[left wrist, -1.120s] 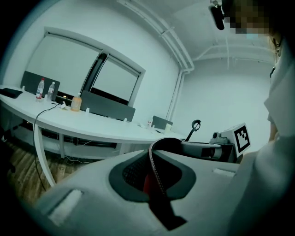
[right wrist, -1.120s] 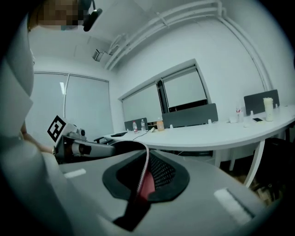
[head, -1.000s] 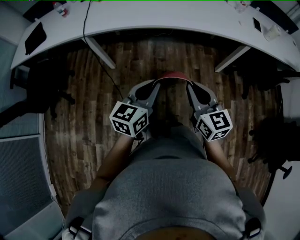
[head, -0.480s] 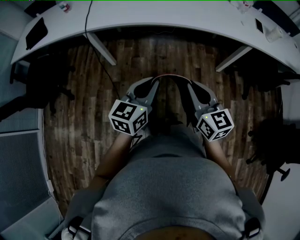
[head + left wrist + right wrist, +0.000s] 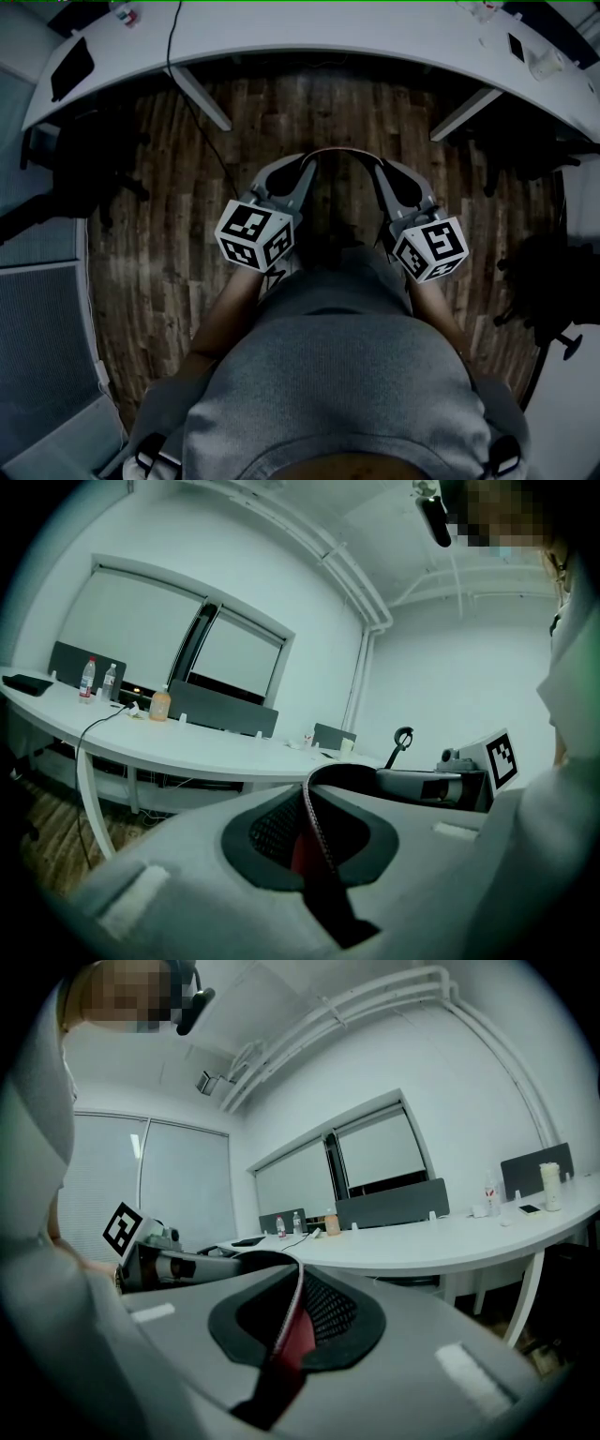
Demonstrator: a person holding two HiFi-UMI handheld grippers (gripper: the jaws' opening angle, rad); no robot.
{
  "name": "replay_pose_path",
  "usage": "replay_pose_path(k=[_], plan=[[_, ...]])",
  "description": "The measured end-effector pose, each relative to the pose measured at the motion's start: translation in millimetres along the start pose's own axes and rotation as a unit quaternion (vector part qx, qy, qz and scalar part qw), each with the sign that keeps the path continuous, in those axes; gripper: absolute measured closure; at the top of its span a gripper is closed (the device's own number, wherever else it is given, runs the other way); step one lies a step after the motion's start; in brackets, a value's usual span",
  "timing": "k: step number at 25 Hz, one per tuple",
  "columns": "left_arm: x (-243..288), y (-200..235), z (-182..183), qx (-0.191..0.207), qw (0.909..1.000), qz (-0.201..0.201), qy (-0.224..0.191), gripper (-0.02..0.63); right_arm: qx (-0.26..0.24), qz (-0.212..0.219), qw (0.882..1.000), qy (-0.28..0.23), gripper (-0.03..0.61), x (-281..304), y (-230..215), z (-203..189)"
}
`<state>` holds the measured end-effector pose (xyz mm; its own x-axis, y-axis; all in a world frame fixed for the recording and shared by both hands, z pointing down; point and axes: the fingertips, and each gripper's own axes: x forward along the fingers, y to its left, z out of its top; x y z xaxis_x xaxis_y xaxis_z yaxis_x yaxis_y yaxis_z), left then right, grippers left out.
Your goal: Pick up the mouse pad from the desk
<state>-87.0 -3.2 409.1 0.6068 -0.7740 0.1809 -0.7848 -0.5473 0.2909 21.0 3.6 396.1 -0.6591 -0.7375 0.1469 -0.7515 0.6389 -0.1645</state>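
The mouse pad (image 5: 343, 151), red on one face and black on the other, hangs over the wooden floor bent into an arch between my two grippers. My left gripper (image 5: 313, 163) is shut on the pad's left end and my right gripper (image 5: 374, 168) on its right end. In the left gripper view the mouse pad (image 5: 320, 829) runs edge-on out of the left gripper (image 5: 311, 791) and curves over to the right gripper (image 5: 439, 785). From the right gripper view, the mouse pad (image 5: 292, 1326) leaves the right gripper (image 5: 296, 1275) the same way, toward the left gripper (image 5: 164, 1266).
A curved white desk (image 5: 328, 37) spans the top of the head view, with slanted legs (image 5: 202, 98) and a cable (image 5: 172, 56) hanging down. Bottles (image 5: 87, 679) and small items stand on it. Dark chairs (image 5: 75, 187) flank the floor on both sides.
The pad's arch showed a broad red face a second ago and now shows only a thin edge. Both grippers have stayed in place, still shut on it.
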Motion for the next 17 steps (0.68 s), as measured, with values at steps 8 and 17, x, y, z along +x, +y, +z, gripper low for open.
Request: replay_pose_path(k=[8,17], plan=[[8,-9,-2,0.003,0.9999,-0.012,0.005,0.594,0.008,-0.011,1.000,-0.002,0.557,-10,-9,-2],[14,-12,-3,0.006,0.9997,-0.020,0.012,0.595,0.011,-0.018,1.000,-0.004,0.557,-13,-14,-2]])
